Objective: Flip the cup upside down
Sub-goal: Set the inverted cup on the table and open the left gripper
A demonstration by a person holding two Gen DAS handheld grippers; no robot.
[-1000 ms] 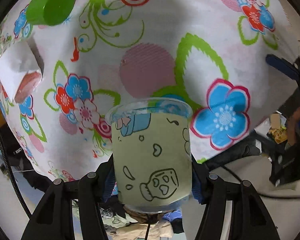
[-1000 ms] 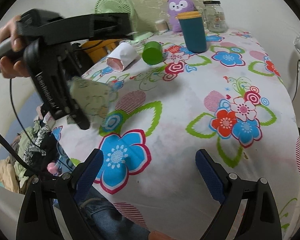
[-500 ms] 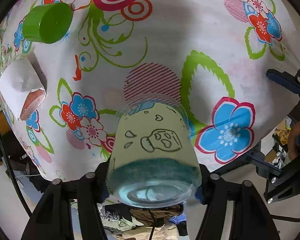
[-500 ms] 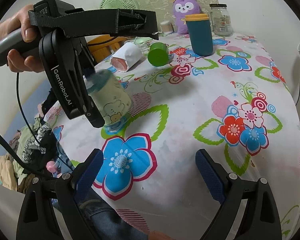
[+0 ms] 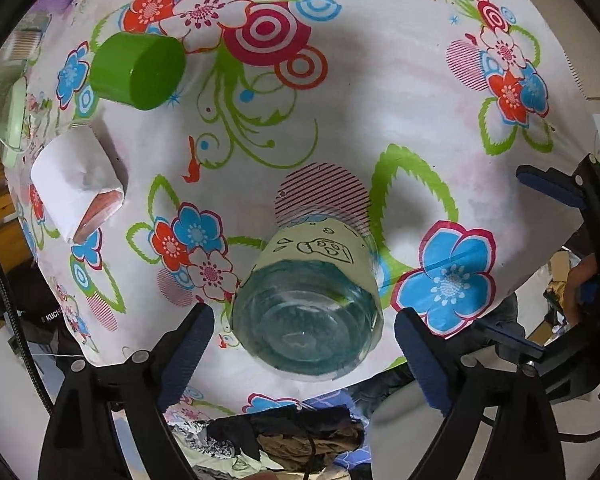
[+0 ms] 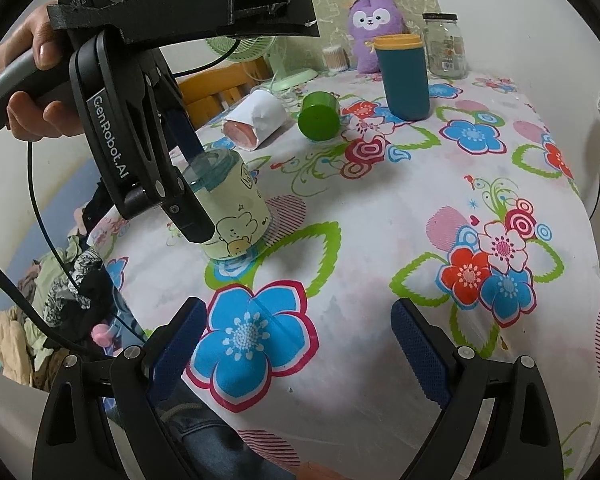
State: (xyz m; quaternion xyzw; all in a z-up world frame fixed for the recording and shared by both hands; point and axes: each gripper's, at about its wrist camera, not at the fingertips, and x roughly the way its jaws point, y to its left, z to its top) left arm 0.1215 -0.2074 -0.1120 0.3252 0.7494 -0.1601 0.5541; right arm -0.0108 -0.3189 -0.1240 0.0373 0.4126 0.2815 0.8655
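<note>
A clear plastic cup (image 5: 308, 304) with a pale green cartoon sleeve stands upside down on the flowered tablecloth, base up, near the table's left edge; it also shows in the right wrist view (image 6: 232, 216). My left gripper (image 5: 302, 344) is open, its blue pads apart from the cup on both sides; in the right wrist view the left gripper (image 6: 188, 184) hangs over the cup. My right gripper (image 6: 300, 344) is open and empty above the near part of the table.
A green cup (image 6: 319, 117) and a white paper-wrapped cup (image 6: 256, 120) lie on their sides farther back. A teal tumbler with a yellow lid (image 6: 404, 76), a glass jar (image 6: 446, 46), a purple plush toy (image 6: 374, 28) and a fan stand at the back. Clothes lie below the table's left edge (image 5: 284, 440).
The left gripper turned the cup from upright to upside down, set it on the cloth, and opened its jaws off it. The right gripper stayed put.
</note>
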